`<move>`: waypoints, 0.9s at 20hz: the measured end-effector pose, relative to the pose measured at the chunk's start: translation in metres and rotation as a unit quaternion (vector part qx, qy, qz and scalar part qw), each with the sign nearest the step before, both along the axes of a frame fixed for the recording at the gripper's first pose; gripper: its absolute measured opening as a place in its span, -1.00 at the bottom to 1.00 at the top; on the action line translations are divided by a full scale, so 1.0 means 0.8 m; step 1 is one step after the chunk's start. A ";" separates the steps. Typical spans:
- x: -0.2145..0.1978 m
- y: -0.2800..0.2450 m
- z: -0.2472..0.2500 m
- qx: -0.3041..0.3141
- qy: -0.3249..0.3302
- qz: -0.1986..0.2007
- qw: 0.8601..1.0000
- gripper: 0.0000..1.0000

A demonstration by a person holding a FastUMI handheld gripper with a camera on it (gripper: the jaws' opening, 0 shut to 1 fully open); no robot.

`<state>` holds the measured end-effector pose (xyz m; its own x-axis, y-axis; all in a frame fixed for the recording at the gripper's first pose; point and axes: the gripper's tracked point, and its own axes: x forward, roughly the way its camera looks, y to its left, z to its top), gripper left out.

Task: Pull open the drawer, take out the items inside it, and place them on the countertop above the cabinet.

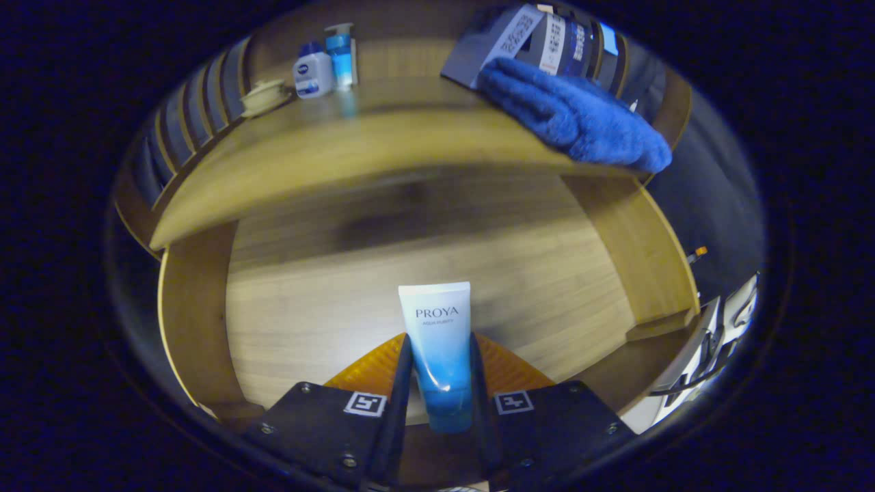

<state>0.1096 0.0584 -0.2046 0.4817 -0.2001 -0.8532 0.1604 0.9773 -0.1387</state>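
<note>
My gripper (pixel 438 372) is shut on a white-and-blue tube (pixel 437 335), which stands upright between both fingers with its cap end down. Below and beyond the tube lies the open drawer (pixel 195 307), its pale wooden floor bare. Above the drawer runs the countertop (pixel 342 147). On it lie a blue towel (pixel 581 116) at the right and, behind the towel, a dark box (pixel 519 37). At the back left of the countertop stand a small white bottle with a blue cap (pixel 312 70) and a taller blue-and-white bottle (pixel 340 53).
A small pale round dish (pixel 264 94) rests on the countertop's left edge beside a slatted rail (pixel 198 109). The drawer's wooden side walls rise to left and right of the fingers. A white object with dark cables (pixel 711 348) sits outside the drawer at the right.
</note>
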 end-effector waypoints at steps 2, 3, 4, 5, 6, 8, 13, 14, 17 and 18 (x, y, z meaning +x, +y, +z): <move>0.006 0.004 0.032 -0.010 -0.029 0.005 1.000 -0.14; 0.012 0.005 0.047 -0.016 -0.042 0.010 0.999 -0.14; 0.017 0.001 0.057 -0.022 -0.054 0.012 0.998 -0.14; 0.026 0.004 0.071 -0.025 -0.065 0.017 0.997 -0.15; 0.037 0.006 0.081 -0.026 -0.074 0.021 0.997 -0.15; 0.064 0.010 0.099 -0.029 -0.091 0.035 0.995 -0.15; 0.153 0.028 0.120 0.001 -0.129 0.063 0.990 -0.15; 0.169 0.032 0.119 0.011 -0.135 0.067 0.989 -0.15; 0.206 0.027 0.108 0.017 -0.130 0.071 0.989 -0.15; 0.211 0.026 0.101 0.019 -0.127 0.073 0.989 -0.15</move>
